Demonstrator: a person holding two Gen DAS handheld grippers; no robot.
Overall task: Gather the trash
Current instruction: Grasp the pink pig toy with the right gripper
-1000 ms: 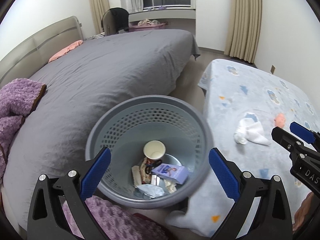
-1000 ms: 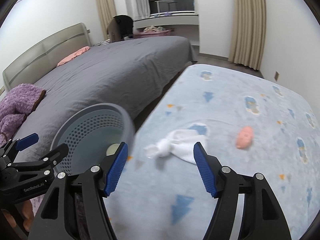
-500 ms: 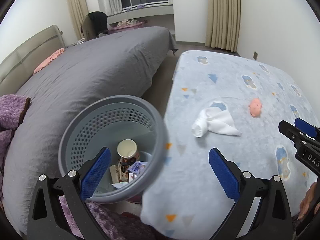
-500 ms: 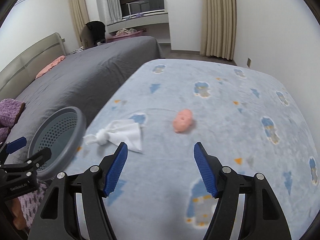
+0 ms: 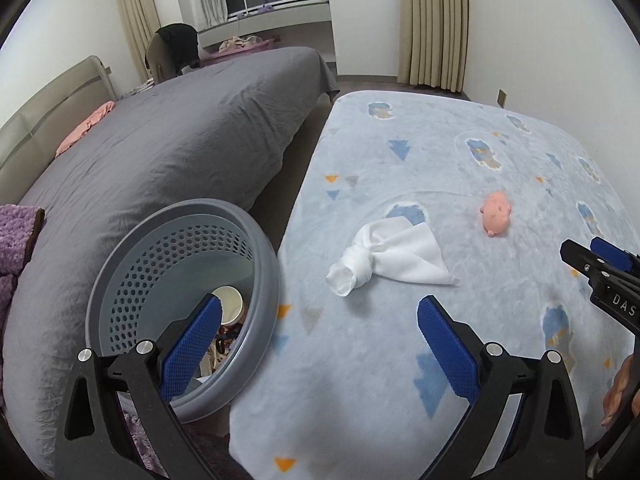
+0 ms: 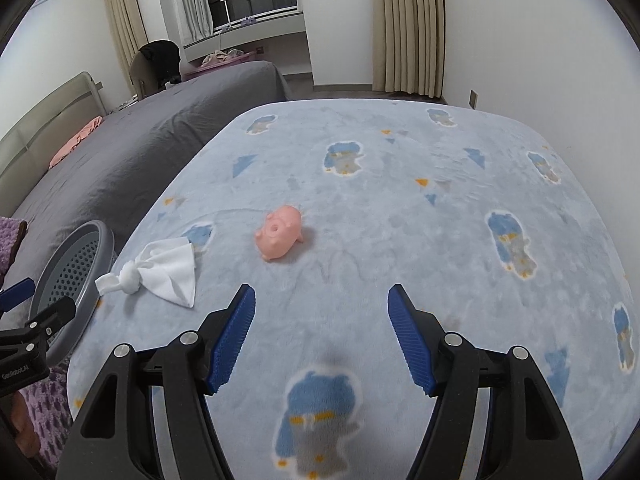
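A white knotted cloth (image 5: 390, 258) (image 6: 160, 270) lies on the light blue patterned blanket (image 5: 440, 208) (image 6: 400, 220). A small pink toy pig (image 5: 496, 213) (image 6: 279, 236) lies to its right. The grey perforated bin (image 5: 176, 292) (image 6: 74, 268) stands at the blanket's left edge, holding a paper cup (image 5: 229, 300) and other rubbish. My left gripper (image 5: 318, 342) is open and empty, straddling the bin rim and the blanket. My right gripper (image 6: 320, 334) is open and empty above the blanket, the pig just beyond its left fingertip.
A bed under a grey cover (image 5: 168, 148) runs along the left, with a narrow floor gap before the blanket. A purple fuzzy throw (image 5: 16, 236) lies at the far left. Curtains (image 6: 408, 28) and a window ledge stand at the back wall.
Both grippers have swung right, from over the bin toward the blanket. The bin has slid to the left in both views; the cloth and pig have come closer. Jaws unchanged.
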